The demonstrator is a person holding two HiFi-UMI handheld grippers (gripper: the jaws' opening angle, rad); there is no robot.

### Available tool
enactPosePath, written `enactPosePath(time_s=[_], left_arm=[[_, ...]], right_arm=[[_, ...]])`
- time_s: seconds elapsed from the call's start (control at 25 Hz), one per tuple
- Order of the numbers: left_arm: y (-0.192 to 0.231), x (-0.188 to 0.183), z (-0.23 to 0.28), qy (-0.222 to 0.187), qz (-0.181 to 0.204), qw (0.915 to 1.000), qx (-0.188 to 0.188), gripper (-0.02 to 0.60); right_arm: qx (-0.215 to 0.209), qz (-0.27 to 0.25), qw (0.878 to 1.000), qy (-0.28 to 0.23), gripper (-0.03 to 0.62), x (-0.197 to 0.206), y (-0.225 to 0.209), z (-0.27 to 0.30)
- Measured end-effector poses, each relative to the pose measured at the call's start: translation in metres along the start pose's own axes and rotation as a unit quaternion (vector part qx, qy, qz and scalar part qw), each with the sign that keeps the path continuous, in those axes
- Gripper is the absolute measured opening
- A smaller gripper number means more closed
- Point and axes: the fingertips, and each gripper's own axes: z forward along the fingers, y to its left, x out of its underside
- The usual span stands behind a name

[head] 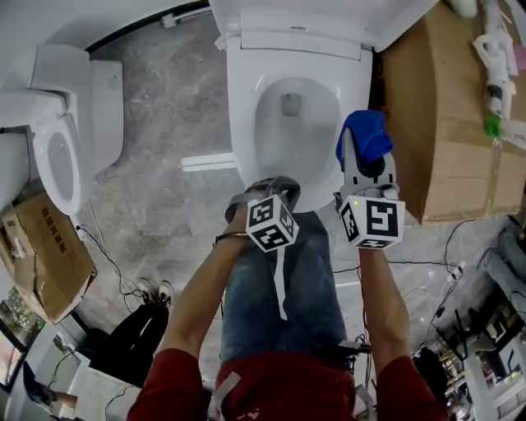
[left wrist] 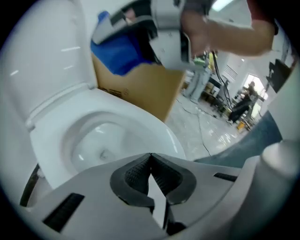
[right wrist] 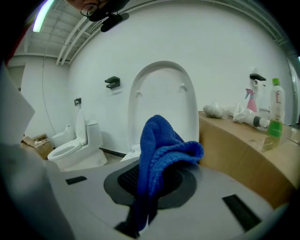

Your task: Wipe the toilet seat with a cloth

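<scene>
A white toilet stands in front of me, its seat (head: 244,123) down around the bowl and its lid (head: 296,16) raised. My right gripper (head: 366,154) hovers above the seat's right side, shut on a bunched blue cloth (head: 367,134). From the right gripper view the cloth (right wrist: 161,145) hangs out between the jaws, with the lid (right wrist: 164,103) behind it. My left gripper (head: 275,184) is at the toilet's front rim. Its jaws are shut with nothing between them (left wrist: 150,158), just above the seat (left wrist: 157,127). The left gripper view also catches the blue cloth (left wrist: 119,54) overhead.
A large cardboard box (head: 444,123) stands close to the toilet's right side, with spray bottles (head: 493,82) on top. A second toilet (head: 57,148) is at the left, another box (head: 45,255) below it. Cables lie on the marble floor. My jeans-clad legs (head: 279,279) are directly before the bowl.
</scene>
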Motion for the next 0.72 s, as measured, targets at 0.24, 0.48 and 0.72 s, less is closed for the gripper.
enactPosePath(time_s=[0.24, 0.48, 0.72], left_arm=[[0.136, -0.084, -0.114, -0.278, -0.133, 0.9156, -0.258, 0.017], [0.207, -0.112, -0.206, -0.466, -0.211, 0.7792, -0.363, 0.017], [0.235, -0.087, -0.213, -0.468, -0.216, 0.761, -0.394, 0.017]], right_arm=[[0.006, -0.009, 1.0, -0.004, 0.06, -0.009, -0.011, 0.037], [-0.006, -0.016, 1.0, 0.013, 0.06, -0.006, -0.006, 0.086], [-0.005, -0.008, 0.998, 0.062, 0.06, 0.027, -0.01, 0.15]])
